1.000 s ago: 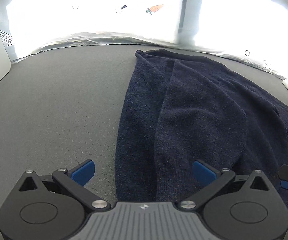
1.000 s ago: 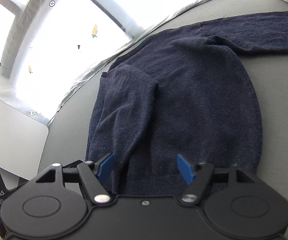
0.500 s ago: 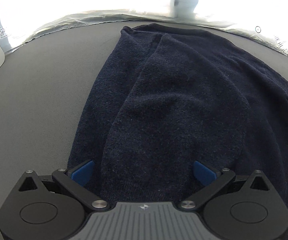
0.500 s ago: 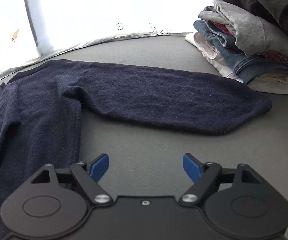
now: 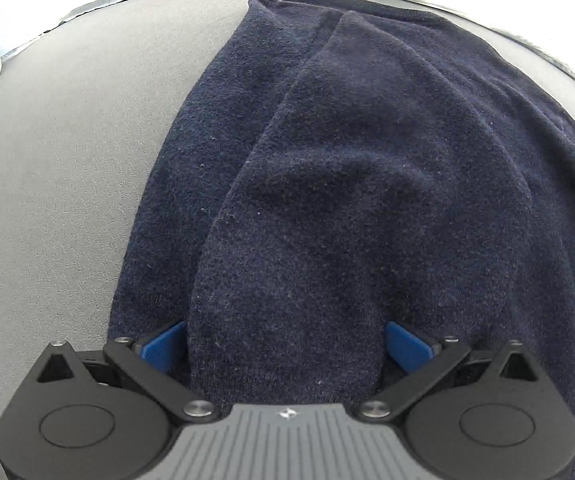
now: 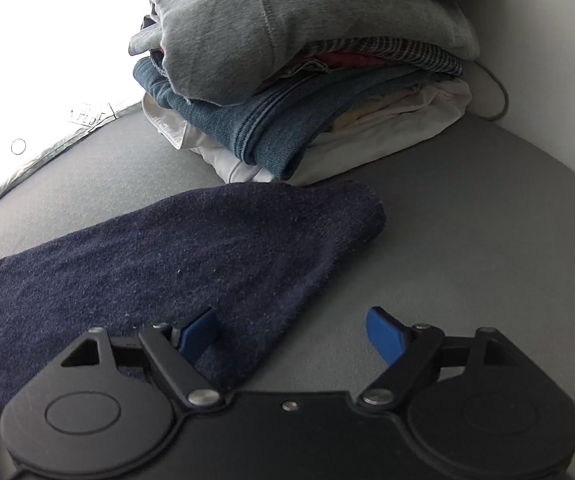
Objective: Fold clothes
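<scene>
**Navy sweater down flat, both grippers over it**

The navy sweater [image 5: 367, 184] lay spread on the grey table [image 5: 55, 200], its neckline at the far edge and one sleeve already folded in over the body, running down the middle toward the near side. The left gripper [image 5: 285, 346] hung right over that folded sleeve, pointing steeply down. Its blue fingers [image 5: 163, 346] stood wide apart, one on each side of the sleeve's near end. The cloth bulged up between them, but whether the pads pressed on it I could not tell; the jaws looked released.

Over on the right, the other sleeve [image 6: 191, 256] stretched out across the table, its cuff [image 6: 371, 212] pointing to the far right and stopping just short of a pile of folded clothes [image 6: 287, 80]. That pile sat at the far side: white at the bottom, denim above, grey on top. The right gripper [image 6: 291, 334] hovered at the near edge of that sleeve, its jaws apart and closing. The left finger was over the navy cloth, the right finger over bare table, and nothing was gripped.
</scene>
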Demonstrator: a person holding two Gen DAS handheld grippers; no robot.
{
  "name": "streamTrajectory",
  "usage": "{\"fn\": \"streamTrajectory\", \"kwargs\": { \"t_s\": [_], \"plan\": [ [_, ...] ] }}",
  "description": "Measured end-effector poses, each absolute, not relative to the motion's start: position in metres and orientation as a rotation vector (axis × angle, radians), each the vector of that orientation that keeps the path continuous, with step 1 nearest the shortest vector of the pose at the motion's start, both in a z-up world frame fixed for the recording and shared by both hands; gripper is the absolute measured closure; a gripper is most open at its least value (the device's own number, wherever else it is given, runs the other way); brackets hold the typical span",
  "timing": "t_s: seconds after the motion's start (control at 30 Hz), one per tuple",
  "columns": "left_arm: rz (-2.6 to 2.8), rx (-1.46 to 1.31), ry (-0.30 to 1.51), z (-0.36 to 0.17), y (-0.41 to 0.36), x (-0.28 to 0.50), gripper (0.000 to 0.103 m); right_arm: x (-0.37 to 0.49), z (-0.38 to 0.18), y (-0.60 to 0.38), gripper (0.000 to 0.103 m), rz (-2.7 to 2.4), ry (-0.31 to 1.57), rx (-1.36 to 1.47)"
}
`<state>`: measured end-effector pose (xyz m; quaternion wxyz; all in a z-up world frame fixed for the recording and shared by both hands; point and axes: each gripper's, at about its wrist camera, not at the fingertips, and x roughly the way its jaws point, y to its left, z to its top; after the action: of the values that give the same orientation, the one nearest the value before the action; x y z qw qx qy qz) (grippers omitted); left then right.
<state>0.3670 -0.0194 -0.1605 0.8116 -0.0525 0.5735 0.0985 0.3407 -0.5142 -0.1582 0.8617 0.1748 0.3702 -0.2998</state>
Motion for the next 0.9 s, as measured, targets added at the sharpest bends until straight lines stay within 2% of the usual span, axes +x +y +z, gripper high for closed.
{"fn": "streamTrajectory", "kwargs": {
  "t_s": [0.03,0.07,0.1,0.17,0.27,0.37,0.53,0.57,0.6,0.7,0.83,0.9],
  "plan": [
    [0.213,-0.114,1.226,-0.160,-0.019,0.367,0.000,0.341,-0.158,-0.513,0.034,-0.613,0.764,0.364],
    [0.215,-0.116,1.226,-0.160,-0.019,0.367,0.000,0.341,-0.158,-0.511,0.049,-0.590,0.749,0.370],
    [0.218,-0.119,1.227,-0.160,-0.019,0.368,0.000,0.341,-0.157,-0.510,0.069,-0.567,0.735,0.376],
    [0.219,-0.121,1.228,-0.160,-0.019,0.369,0.000,0.340,-0.156,-0.515,0.070,-0.544,0.696,0.458],
    [0.215,-0.119,1.223,-0.160,-0.020,0.369,0.000,0.335,-0.154,-0.530,0.089,-0.491,0.632,0.662],
    [0.214,-0.118,1.215,-0.160,-0.020,0.369,0.000,0.328,-0.151,-0.541,0.090,-0.361,0.488,0.951],
    [0.210,-0.116,1.208,-0.159,-0.021,0.370,0.000,0.357,-0.124,-0.509,0.091,-0.100,0.435,0.946],
    [0.209,-0.116,1.205,-0.159,-0.021,0.369,0.000,0.363,-0.120,-0.498,0.099,-0.038,0.432,0.977],
    [0.209,-0.116,1.202,-0.159,-0.021,0.369,0.000,0.371,-0.116,-0.482,0.100,0.046,0.433,1.013],
    [0.208,-0.116,1.196,-0.159,-0.021,0.369,0.000,0.395,-0.105,-0.419,0.103,0.263,0.504,0.985],
    [0.204,-0.111,1.183,-0.159,-0.021,0.367,0.000,0.409,-0.107,-0.327,0.102,0.458,0.704,0.764],
    [0.201,-0.108,1.173,-0.159,-0.021,0.366,0.000,0.406,-0.108,-0.300,0.098,0.483,0.756,0.629]
  ]
}}
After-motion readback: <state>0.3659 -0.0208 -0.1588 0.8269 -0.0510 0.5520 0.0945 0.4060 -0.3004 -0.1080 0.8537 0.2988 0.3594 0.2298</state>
